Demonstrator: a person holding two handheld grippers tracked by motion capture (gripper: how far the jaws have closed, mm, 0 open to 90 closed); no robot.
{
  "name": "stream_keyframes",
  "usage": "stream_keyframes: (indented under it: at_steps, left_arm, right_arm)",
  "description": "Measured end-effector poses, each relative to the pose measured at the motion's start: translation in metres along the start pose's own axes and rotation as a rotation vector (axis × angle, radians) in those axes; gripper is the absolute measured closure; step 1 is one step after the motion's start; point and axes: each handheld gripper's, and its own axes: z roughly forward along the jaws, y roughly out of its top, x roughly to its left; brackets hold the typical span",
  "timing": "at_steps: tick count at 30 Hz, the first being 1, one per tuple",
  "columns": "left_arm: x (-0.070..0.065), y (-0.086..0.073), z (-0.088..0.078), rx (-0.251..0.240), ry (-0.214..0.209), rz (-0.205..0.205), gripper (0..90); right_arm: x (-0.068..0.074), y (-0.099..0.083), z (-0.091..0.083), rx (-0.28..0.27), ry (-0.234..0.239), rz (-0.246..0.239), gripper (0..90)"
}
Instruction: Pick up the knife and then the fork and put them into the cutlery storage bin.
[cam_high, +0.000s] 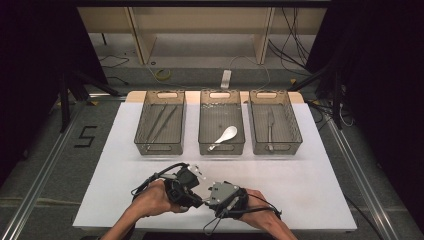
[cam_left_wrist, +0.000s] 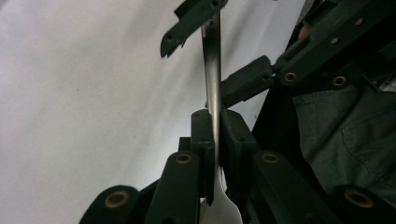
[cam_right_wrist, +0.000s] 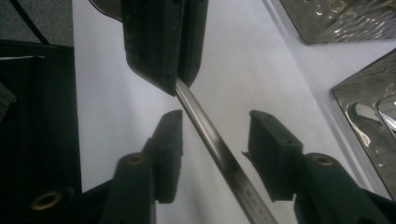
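My left gripper (cam_left_wrist: 214, 122) is shut on the flat handle of a metal utensil (cam_left_wrist: 212, 60); the handle widens toward its head just behind the pads. In the right gripper view that handle (cam_right_wrist: 224, 158) runs slantwise between the jaws of my right gripper (cam_right_wrist: 217, 123), with a gap to each pad, so they stand open around it. In the high view both grippers meet near the table's front edge, the left gripper (cam_high: 192, 196) pointing right and the right gripper (cam_high: 210, 199) pointing left. The utensil's head is hidden.
Three smoky clear bins stand in a row at the back of the white table (cam_high: 310, 195). The left bin (cam_high: 141, 125) holds thin long pieces, the middle bin (cam_high: 221, 148) a white spoon (cam_high: 225, 136), the right bin (cam_high: 296, 127) a metal utensil.
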Motion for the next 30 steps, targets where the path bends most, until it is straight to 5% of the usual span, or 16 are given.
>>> stream_keyframes:
  at_steps: [14, 16, 21, 30]
  left_arm:
    - [-0.001, 0.001, 0.007, 0.037, -0.016, 0.051, 81.1]
    - [0.001, 0.002, 0.003, -0.009, -0.003, 0.05, 73.4]
    - [0.0, 0.001, -0.007, -0.062, 0.037, 0.054, 59.0]
    - [0.011, -0.004, -0.022, -0.235, 0.149, 0.004, 35.5]
  right_arm:
    - [0.009, 0.0, -0.002, 0.047, 0.04, -0.214, 84.8]
    - [0.014, 0.002, 0.0, 0.079, 0.064, -0.23, 87.7]
    - [0.008, -0.001, 0.0, 0.092, 0.031, -0.19, 87.9]
    - [-0.009, -0.011, -0.008, 0.089, -0.013, -0.106, 87.8]
